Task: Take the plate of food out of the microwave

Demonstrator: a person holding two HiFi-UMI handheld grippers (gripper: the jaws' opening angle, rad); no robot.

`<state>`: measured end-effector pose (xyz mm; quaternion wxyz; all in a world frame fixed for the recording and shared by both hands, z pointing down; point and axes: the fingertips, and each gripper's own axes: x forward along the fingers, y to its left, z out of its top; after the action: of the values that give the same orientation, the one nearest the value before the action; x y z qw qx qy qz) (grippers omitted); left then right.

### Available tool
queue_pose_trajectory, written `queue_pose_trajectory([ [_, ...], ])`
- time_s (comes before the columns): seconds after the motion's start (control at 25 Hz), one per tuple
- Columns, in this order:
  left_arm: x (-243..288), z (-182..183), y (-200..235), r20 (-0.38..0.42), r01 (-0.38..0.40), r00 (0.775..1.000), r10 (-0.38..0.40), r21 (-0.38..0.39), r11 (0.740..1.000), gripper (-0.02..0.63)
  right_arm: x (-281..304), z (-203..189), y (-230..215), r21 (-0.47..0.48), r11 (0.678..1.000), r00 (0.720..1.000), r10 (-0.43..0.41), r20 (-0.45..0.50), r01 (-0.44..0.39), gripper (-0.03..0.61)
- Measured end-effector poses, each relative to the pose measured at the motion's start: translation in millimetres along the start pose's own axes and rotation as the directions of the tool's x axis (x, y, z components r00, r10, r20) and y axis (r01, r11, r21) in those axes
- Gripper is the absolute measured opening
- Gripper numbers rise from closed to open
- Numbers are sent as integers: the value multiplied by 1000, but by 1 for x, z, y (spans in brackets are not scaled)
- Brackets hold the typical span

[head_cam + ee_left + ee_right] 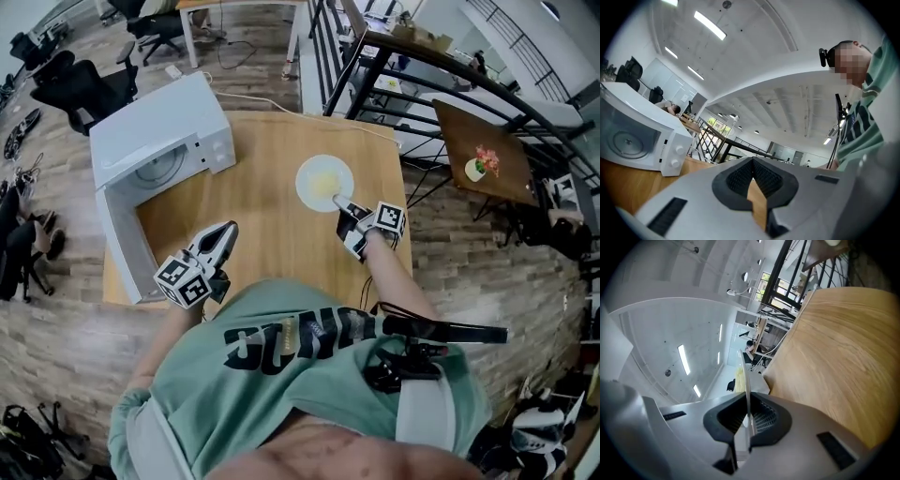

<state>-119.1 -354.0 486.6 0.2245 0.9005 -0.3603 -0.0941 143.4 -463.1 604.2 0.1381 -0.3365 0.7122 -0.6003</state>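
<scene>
Table (272, 220): rectangular, pale wood with visible grain. Microwave (159, 141): white box at the table's left back corner, two round knobs, glass turntable visible inside, door (122, 248) swung open toward the person. Plate (305, 187): round, white, thin-rimmed, at mid-table, outside the microwave and well to its right; whether it rests on the wood cannot be told. Food (325, 180): pale yellow patch in the plate's centre. Right gripper (343, 208): white shell, black ribbed pads, closed on the plate's near rim, which runs edge-on between the pads (761, 418). Left gripper (229, 231): same make, near the door's edge, well apart from the plate; jaws drawn together at the tips, nothing between them.
</scene>
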Motion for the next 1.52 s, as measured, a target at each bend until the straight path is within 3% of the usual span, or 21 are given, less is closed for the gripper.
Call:
queue_pose_trajectory([
  [0.12,0,-2,14,-9,69,997,-70,-89,994,-6,-14,1,-8,12,999,997,-44,66,44,25],
  [0.4,18,-12,27,-45,75,996,-79,-93,993,-6,-45,14,-44,64,993,987,-103,126,96,25],
  [0.64,67,-31,19,-13,-18,1000,17,-90,996,-6,-61,61,-90,63,992,992,-111,54,108,25],
  [0.8,103,-57,13,-47,-66,997,61,-96,993,-6,-56,89,-121,37,992,993,-119,-23,120,25],
  [1.16,159,-93,17,-186,-28,982,13,-79,996,-6,-40,105,-183,69,982,983,-173,-65,178,25],
  [1.52,181,-109,39,-252,-2,967,-23,-98,995,-6,-24,103,-229,90,960,962,-256,-96,264,25],
])
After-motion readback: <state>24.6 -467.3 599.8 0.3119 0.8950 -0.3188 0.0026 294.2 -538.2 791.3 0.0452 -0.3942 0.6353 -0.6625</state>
